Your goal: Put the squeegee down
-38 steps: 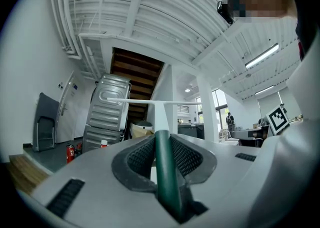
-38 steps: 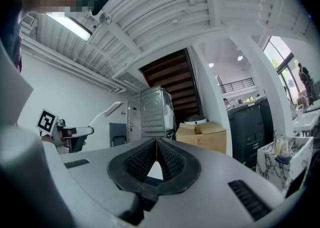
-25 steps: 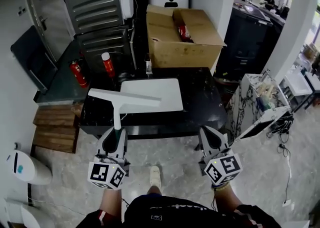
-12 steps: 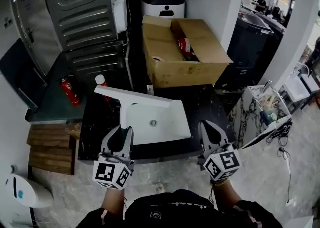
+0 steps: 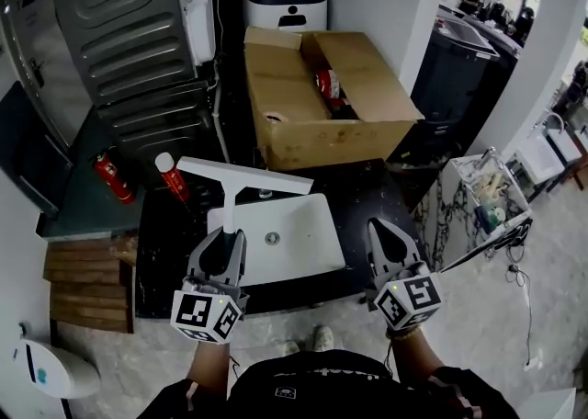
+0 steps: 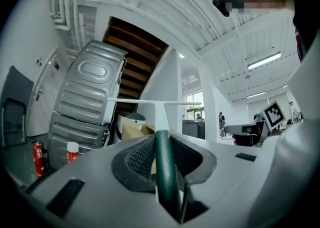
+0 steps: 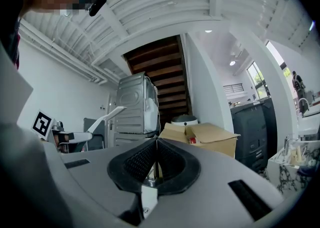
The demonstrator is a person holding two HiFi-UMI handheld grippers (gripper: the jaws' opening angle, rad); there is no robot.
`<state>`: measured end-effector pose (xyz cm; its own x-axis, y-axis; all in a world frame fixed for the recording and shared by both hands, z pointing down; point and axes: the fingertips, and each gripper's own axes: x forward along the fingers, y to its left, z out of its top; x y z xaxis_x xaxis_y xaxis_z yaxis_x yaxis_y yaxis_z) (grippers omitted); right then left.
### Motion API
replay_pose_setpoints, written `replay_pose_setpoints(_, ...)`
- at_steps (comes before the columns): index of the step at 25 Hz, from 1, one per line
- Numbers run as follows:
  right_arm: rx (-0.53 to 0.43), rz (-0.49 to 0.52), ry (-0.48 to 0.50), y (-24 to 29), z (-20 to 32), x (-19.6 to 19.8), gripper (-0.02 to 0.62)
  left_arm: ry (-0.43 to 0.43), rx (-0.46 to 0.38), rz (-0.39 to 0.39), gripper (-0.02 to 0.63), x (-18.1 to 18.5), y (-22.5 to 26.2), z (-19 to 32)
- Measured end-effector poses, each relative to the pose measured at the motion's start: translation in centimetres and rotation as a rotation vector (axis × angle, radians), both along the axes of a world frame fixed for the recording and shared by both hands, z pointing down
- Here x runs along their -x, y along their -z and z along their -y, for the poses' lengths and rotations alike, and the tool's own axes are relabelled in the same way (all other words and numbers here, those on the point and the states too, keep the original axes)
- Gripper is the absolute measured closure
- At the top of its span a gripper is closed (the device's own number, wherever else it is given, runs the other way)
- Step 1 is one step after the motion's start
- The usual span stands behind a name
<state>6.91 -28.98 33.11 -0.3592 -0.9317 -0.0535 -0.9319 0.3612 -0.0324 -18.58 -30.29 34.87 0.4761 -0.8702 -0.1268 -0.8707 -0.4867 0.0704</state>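
The largest thing ahead of us is the dark desk (image 5: 367, 197), with an open cardboard box (image 5: 312, 137) at its far edge and a white sink (image 5: 308, 224) set into its near half. Smaller than these is the squeegee (image 5: 243, 176). It is in the air and rests on no surface. In the head view its white blade lies level across the sink's far rim, and its green handle (image 6: 164, 167) runs back into our left gripper (image 5: 223, 244), whose jaws are clamped on that handle. Our right gripper (image 5: 379, 227) hangs near the sink's right edge, its jaws pressed together on nothing.

Of our 2 grippers, only the left has work to do. We judge this to be the carrying step, with the squeegee over the desk but not yet put down. Next we must choose a bare spot and lower the left gripper until blade and handle both rest there. Then we spread the jaws and draw straight back without dragging the squeegee.
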Motion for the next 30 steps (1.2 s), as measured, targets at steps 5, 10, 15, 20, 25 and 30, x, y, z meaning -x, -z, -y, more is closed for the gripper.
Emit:
replay_pose_setpoints(5, 0.017, 0.002, -0.061, -1.4, 1.7, -3.6, 0.555, -0.087, 0.008, 0.015, 0.506, -5.0, -0.8, 3.1)
replay_pose_setpoints(10, 0.042, 0.005, -0.186, -3.1, 1.6, -9.0, 0.555, -0.230, 0.073, 0.040, 0.506, -12.4, -4.3, 5.7)
replay_pose_setpoints(15, 0.091, 0.012, -0.363, -7.2, -0.7, -15.5, 0.555, -0.401, 0.185, 0.077, 0.506, -21.6, -9.8, 6.4)
replay_pose_setpoints(20, 0.192, 0.016, -0.473, -12.0, -3.0, -19.8, 0.555, -0.530, 0.310, 0.196, 0.506, -29.2, -17.1, 6.0)
replay_pose_setpoints(25, 0.231, 0.019, -0.573, -13.6, -6.0, -23.5, 0.555, -0.642, 0.458, 0.346, 0.506, -35.0, -25.6, 5.2)
replay_pose_setpoints(30, 0.265, 0.022, -0.612, -14.6, -8.1, -24.9, 0.555, -0.659, 0.574, 0.477, 0.506, -37.7, -31.5, 4.4)
